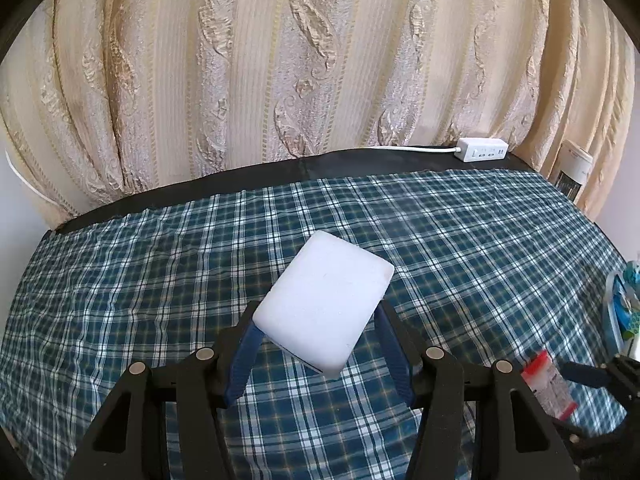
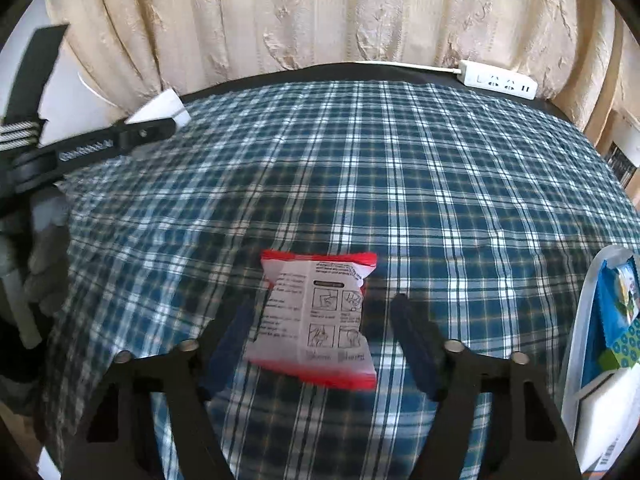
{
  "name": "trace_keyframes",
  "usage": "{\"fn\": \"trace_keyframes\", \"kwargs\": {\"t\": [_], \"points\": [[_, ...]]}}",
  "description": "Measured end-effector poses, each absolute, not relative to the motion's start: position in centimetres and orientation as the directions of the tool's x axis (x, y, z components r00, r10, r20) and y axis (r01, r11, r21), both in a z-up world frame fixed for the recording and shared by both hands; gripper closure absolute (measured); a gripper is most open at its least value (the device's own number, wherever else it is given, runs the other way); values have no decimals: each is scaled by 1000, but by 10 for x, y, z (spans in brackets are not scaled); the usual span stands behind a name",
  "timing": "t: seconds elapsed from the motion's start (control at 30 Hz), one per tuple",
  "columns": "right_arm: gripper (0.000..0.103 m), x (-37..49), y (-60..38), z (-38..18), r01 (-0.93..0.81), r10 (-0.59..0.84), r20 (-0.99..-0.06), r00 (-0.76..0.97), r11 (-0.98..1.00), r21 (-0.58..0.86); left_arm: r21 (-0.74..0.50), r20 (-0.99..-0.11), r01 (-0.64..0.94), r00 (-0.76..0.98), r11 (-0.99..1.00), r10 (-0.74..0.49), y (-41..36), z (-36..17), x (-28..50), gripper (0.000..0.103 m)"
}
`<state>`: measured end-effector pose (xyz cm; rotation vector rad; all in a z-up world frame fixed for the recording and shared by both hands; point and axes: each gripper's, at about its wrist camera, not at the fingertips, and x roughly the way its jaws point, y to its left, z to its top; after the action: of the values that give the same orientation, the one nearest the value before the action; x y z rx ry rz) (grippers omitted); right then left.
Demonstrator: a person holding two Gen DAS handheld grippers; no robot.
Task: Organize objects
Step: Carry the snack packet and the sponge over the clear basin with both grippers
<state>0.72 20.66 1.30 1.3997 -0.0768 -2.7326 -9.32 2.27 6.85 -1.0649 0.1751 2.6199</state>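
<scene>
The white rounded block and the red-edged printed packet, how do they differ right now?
The white rounded block is plain, thick and held above the cloth by the left gripper. The red-edged printed packet is thin, crinkled, covered in text, and lies flat between the right gripper's open jaws. Both are over the blue plaid tablecloth.

Blue-and-white plaid cloth [image 1: 460, 240]; white block [image 1: 324, 300] between the blue fingers [image 1: 244, 360]; red-edged white packet [image 2: 316, 316] with black print; cream patterned curtain [image 1: 280, 60] beyond
</scene>
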Motion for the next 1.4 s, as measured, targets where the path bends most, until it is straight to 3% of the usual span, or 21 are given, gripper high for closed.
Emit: {"fn": "trace_keyframes", "kwargs": {"t": [0.07, 0.33, 0.97, 1.4], "points": [[47, 6, 204, 9, 42, -77, -815, -574, -997, 65, -1, -698, -329, -676, -944, 237, 24, 68, -93, 43], [52, 12, 210, 12, 8, -75, -802, -592, -996, 88, -3, -694, -343, -675, -939, 250, 27, 71, -89, 43], [52, 90, 264, 84, -116, -5, -682, -731, -985, 131, 30, -672, -403, -685, -915, 280, 48, 80, -68, 43], [52, 140, 354, 83, -318, 140, -708, -693, -940, 125, 25, -676, -403, -681, -915, 281, 55, 92, -44, 43]]}}
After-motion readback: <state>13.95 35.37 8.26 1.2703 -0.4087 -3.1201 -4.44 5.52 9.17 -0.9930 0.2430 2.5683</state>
